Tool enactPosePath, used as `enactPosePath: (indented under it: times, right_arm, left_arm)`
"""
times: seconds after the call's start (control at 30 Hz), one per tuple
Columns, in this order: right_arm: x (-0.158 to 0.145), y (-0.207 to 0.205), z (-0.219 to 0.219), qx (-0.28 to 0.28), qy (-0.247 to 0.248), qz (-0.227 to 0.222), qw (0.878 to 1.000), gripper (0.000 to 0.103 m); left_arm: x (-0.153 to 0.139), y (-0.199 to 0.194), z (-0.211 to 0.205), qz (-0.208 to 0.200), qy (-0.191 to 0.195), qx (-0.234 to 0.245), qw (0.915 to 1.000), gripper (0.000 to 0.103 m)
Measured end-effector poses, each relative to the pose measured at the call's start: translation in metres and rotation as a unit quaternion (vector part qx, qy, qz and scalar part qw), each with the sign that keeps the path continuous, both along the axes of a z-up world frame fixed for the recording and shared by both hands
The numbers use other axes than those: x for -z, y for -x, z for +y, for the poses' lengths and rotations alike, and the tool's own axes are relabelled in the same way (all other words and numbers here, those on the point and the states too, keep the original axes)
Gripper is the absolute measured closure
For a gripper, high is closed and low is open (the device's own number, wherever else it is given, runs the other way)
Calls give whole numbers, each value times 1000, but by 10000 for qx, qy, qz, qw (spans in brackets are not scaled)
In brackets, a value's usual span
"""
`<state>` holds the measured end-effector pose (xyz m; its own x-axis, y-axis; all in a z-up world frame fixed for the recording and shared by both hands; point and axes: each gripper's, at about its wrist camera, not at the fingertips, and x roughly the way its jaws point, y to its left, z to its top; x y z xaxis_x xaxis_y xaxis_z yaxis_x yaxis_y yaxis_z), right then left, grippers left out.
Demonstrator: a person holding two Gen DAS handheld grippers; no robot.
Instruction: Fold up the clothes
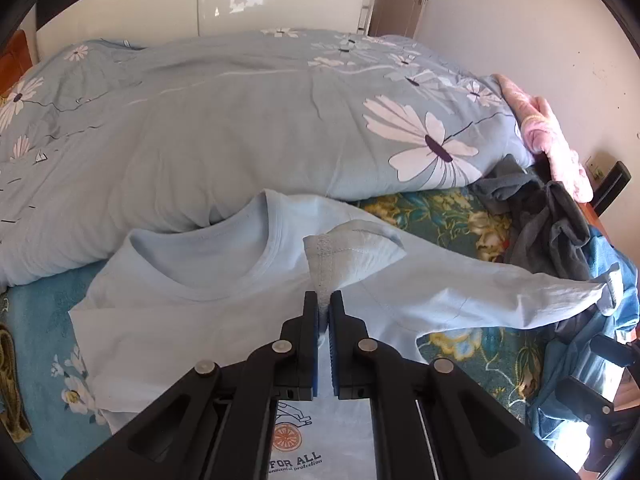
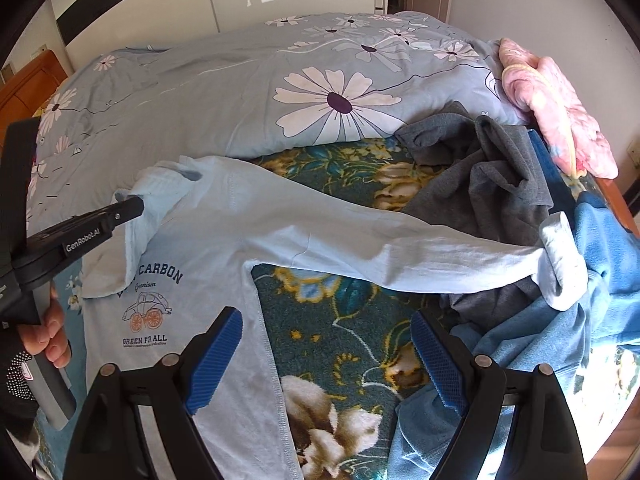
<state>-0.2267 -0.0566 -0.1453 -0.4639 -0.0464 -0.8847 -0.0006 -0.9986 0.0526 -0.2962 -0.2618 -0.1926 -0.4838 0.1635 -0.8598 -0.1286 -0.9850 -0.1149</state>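
Pale blue long-sleeved shirt (image 2: pixel 224 248), printed front up, lying flat on a floral bedsheet (image 2: pixel 344 320). Left gripper (image 1: pixel 324 300) clenched on the cuff of one sleeve (image 1: pixel 352 248), folded in over the chest. Other sleeve (image 2: pixel 400 248) stretched out across the sheet, its cuff resting on a grey garment (image 2: pixel 488 184) and a blue garment (image 2: pixel 600 280). Right gripper (image 2: pixel 326 354) spread wide, empty, apparently hovering above the shirt's side seam. Flowered quilt (image 1: pixel 240 120) bunched behind.

pale blue shirt (image 1: pixel 192 320) (sleeve folded in)
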Motion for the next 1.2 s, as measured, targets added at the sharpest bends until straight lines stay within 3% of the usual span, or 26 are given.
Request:
enactPosePath:
  times: [0.2,0.27,0.3,0.33,0.43,0.5,0.6,0.77,0.87,1.07,1.2]
  right_arm:
    - [5,6,-3,-51,3,-27,10000,15]
    - [7,9,-4,-51,6,-31,10000,15]
    - [8,11,-6,-59,27,-39,10000,15]
    - [10,14,-9,-77,74,-55,9999,15]
    - [15,21,-19,-132,214,-103,9996,15]
    - [19,26,-25,-168,307,-136,9993,15]
    - [25,34,-35,-229,478,-191,9984,15]
    - [45,50,-60,-249,1254,-390,9910,13]
    - [56,66,-70,-10,1768,-542,9827,13]
    - [77,95,-92,347,1928,-891,9766,14]
    - [88,102,-96,571,1815,-1186,9745,30]
  left_arm:
    - [29,-2,-3,-449,-54,45,9990,97]
    - [32,-4,-5,-588,-101,83,9982,84]
    - [33,-5,-6,-664,-135,108,9976,67]
    - [33,-7,-9,-700,-197,133,9973,56]
    - [27,-16,-20,-747,-310,193,9965,48]
    - [22,-25,-29,-723,-244,227,9968,47]
    - [13,-42,-48,-516,146,167,9984,44]
    - [7,-61,-95,-401,760,-380,9956,37]
    - [11,-67,-125,-598,774,-781,9921,36]
    - [14,-80,-164,-780,720,-1313,9856,36]
    - [15,-84,-175,-804,685,-1395,9846,36]
